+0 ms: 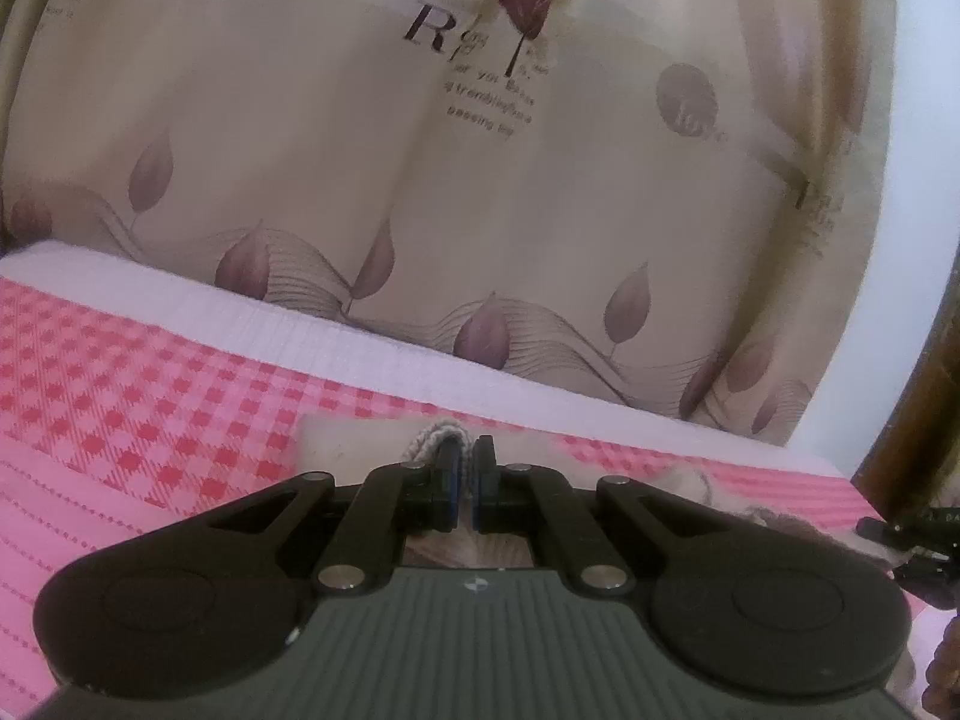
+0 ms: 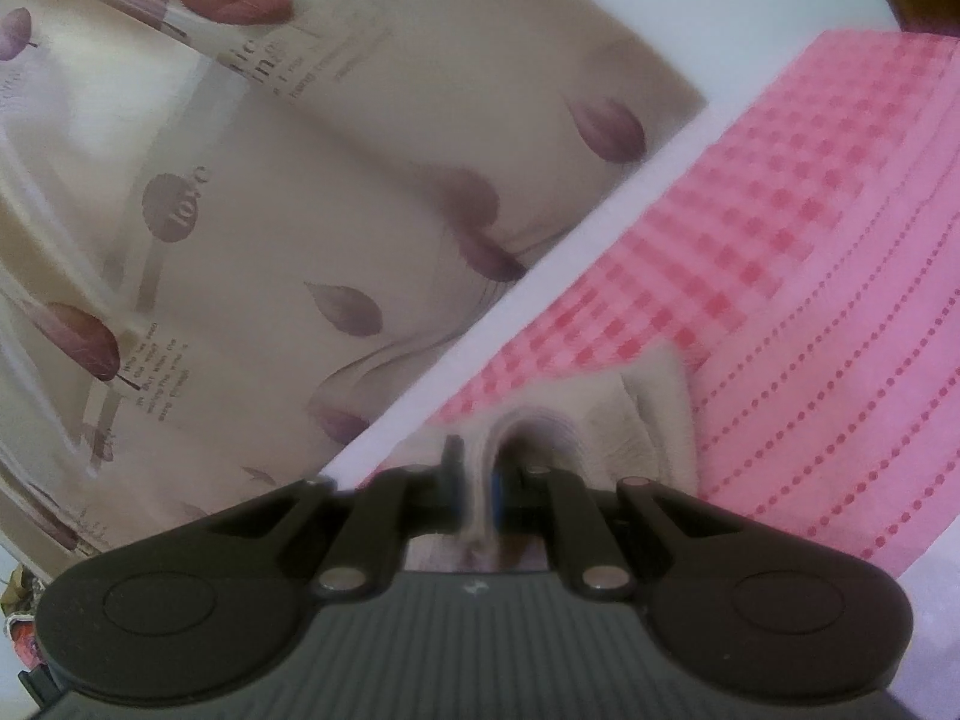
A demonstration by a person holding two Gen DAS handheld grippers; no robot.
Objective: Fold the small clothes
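Observation:
A small cream garment [image 1: 354,444] lies on the pink checked bed cover [image 1: 120,396]. In the left wrist view my left gripper [image 1: 465,468] is shut on a ribbed grey-beige edge of this garment, which pokes up between the pads. The rest of the cloth hangs hidden under the gripper body. In the right wrist view my right gripper [image 2: 477,468] is shut on a bunched fold of the same cream garment [image 2: 648,414], just above the cover. A dark part of the right gripper [image 1: 900,531] shows at the right edge of the left view.
A beige curtain [image 1: 480,180] with purple leaves and printed words hangs close behind the bed. The white mattress edge [image 1: 300,336] runs between the curtain and the cover. A dark wooden post [image 1: 918,420] stands at the right.

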